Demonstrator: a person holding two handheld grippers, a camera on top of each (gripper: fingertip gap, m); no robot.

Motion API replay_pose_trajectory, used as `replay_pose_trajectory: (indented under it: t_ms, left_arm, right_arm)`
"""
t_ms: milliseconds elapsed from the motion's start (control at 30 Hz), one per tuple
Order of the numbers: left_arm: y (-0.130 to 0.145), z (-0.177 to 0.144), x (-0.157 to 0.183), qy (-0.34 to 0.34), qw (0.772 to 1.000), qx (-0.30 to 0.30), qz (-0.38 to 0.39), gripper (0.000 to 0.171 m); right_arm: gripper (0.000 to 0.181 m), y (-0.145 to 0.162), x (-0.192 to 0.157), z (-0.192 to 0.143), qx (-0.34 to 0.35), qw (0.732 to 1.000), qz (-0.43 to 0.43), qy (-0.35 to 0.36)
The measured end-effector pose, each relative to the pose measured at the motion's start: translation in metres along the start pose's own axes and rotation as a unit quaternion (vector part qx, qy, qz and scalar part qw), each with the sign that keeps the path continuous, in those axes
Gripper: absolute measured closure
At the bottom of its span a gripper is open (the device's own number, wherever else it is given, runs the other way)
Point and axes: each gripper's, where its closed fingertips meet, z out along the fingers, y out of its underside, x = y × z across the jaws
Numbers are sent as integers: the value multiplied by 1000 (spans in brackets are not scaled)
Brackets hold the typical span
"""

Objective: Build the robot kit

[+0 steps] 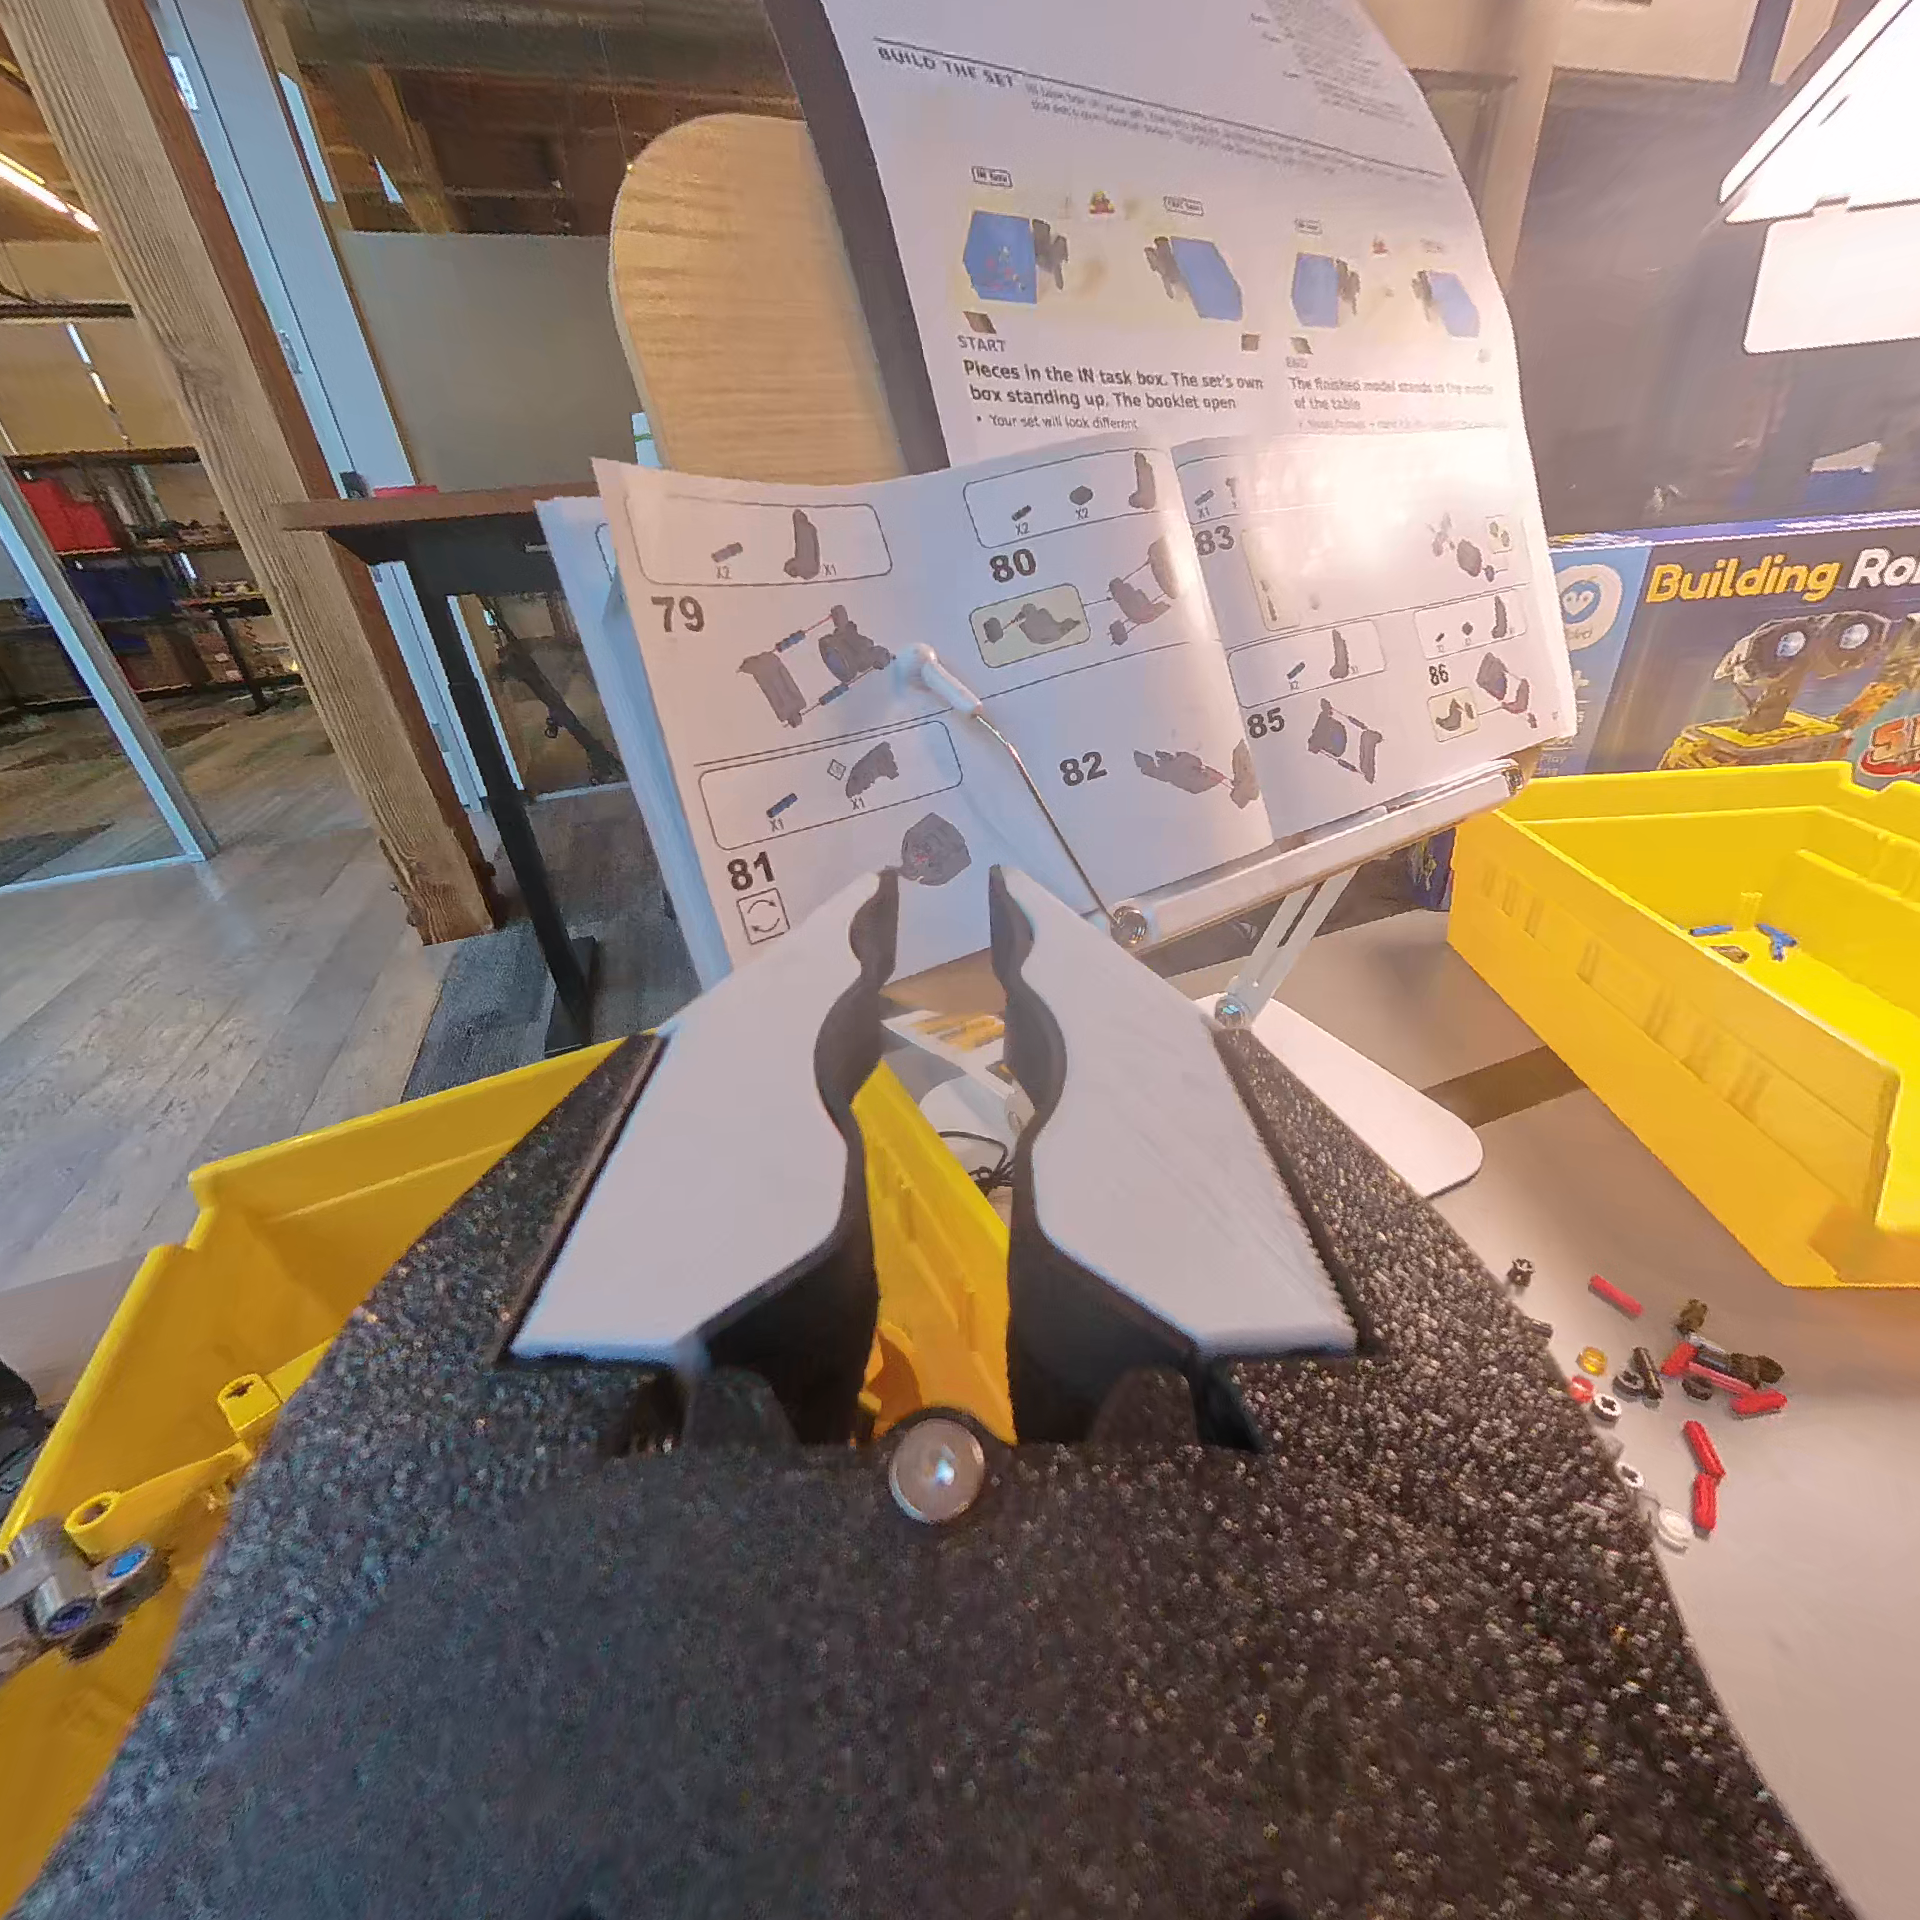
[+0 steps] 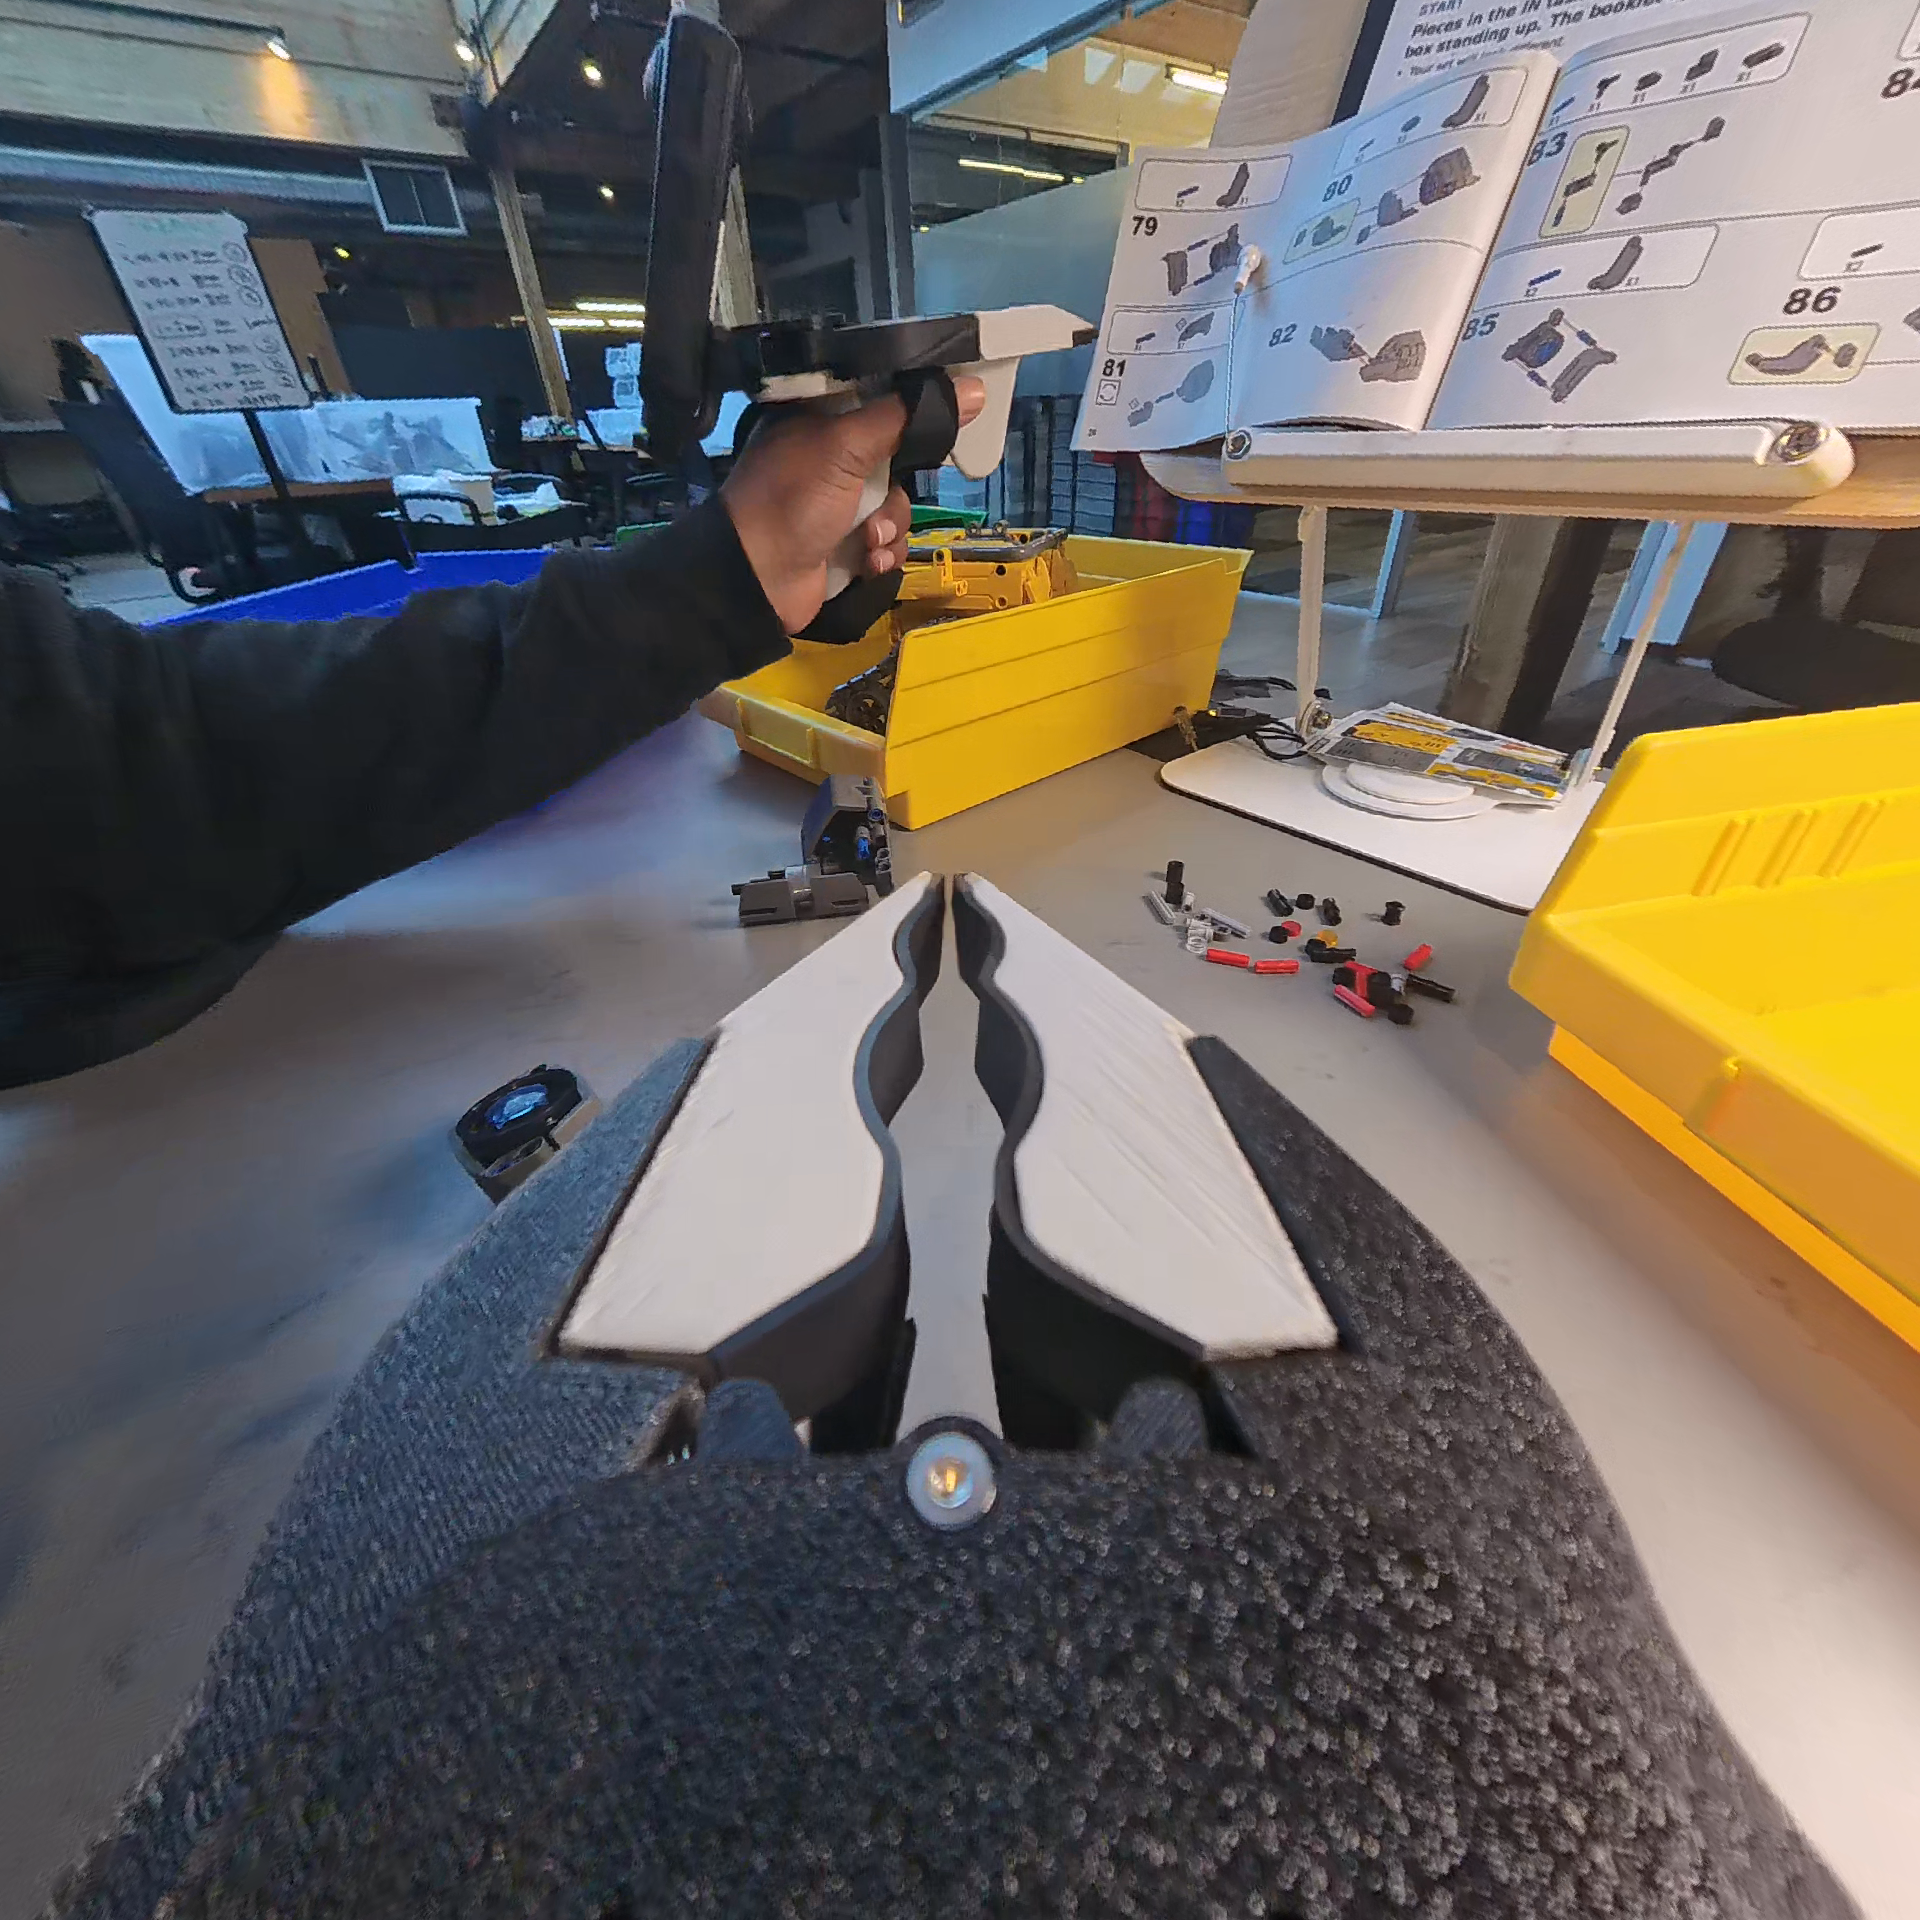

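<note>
My left gripper is open and empty. It is raised over a yellow bin and points at an open instruction booklet on a white stand. In the right wrist view a hand holds this left gripper above the yellow bin, which holds a partly built yellow model. My right gripper is shut and holds nothing. It is low over the grey table, just short of a small grey and black subassembly. Loose red and black pins lie to its right.
A second yellow bin stands at the right and holds a few blue pieces. The set's box stands behind it. The stand's white base is at the back. A round dark part lies near left. A dark sleeve crosses the left. Across from one pair of fingers to the other is roughly 35 cm.
</note>
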Motion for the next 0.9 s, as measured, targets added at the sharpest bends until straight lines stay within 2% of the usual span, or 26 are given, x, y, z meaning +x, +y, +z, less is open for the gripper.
replay_pose_trajectory:
  t_ms: [400,900]
  left_arm:
    - [15,-6,-3,-8,1000,-16,21,154]
    - [16,-6,5,3,1000,-19,24,152]
  right_arm:
    - [166,0,-4,-1,-2,1000,-16,-3]
    - [164,1,-6,0,-3,1000,-9,-9]
